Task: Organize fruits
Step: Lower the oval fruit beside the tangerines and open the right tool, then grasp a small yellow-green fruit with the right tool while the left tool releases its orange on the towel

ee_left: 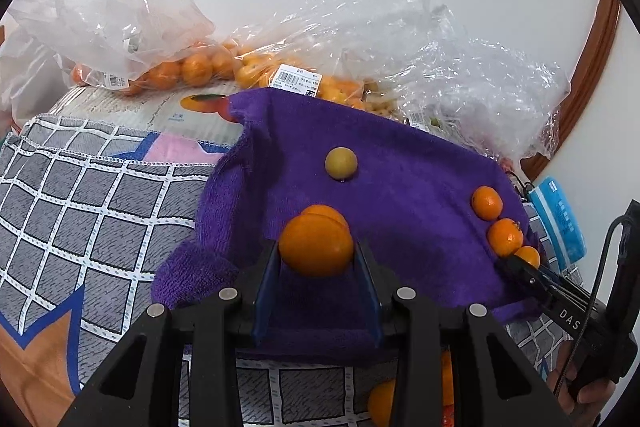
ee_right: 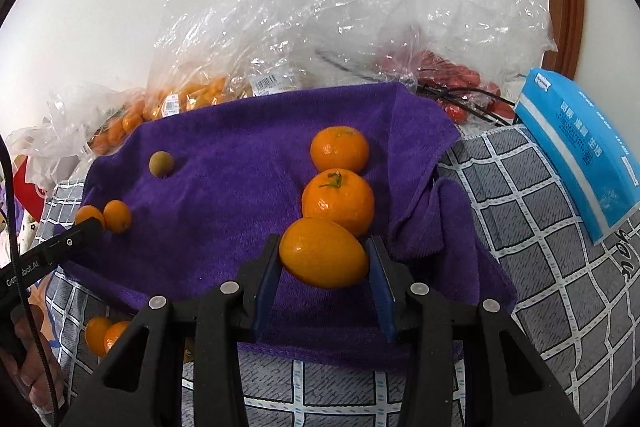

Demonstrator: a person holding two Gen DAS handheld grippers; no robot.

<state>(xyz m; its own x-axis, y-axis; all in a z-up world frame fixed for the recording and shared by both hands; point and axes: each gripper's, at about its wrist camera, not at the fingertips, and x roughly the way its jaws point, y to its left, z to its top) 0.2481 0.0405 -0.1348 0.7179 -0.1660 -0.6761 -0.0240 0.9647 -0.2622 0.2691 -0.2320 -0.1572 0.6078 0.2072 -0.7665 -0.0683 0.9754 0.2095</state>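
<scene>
Left fingers (ee_left: pixel 316 259) pinch round orange (ee_left: pixel 316 245), right fingers (ee_right: pixel 324 259) pinch oval kumquat (ee_right: pixel 323 253); smooth, soft-skinned, grip midsection lightly

We see a towel (ee_right: pixel 224 195) spread on a checked cloth (ee_right: pixel 540 227). Two tangerines (ee_right: pixel 339 149) lie on its right part, one behind the other, a small round fruit (ee_right: pixel 161 163) far left, bags of fruit (ee_right: pixel 192 95) behind.
</scene>
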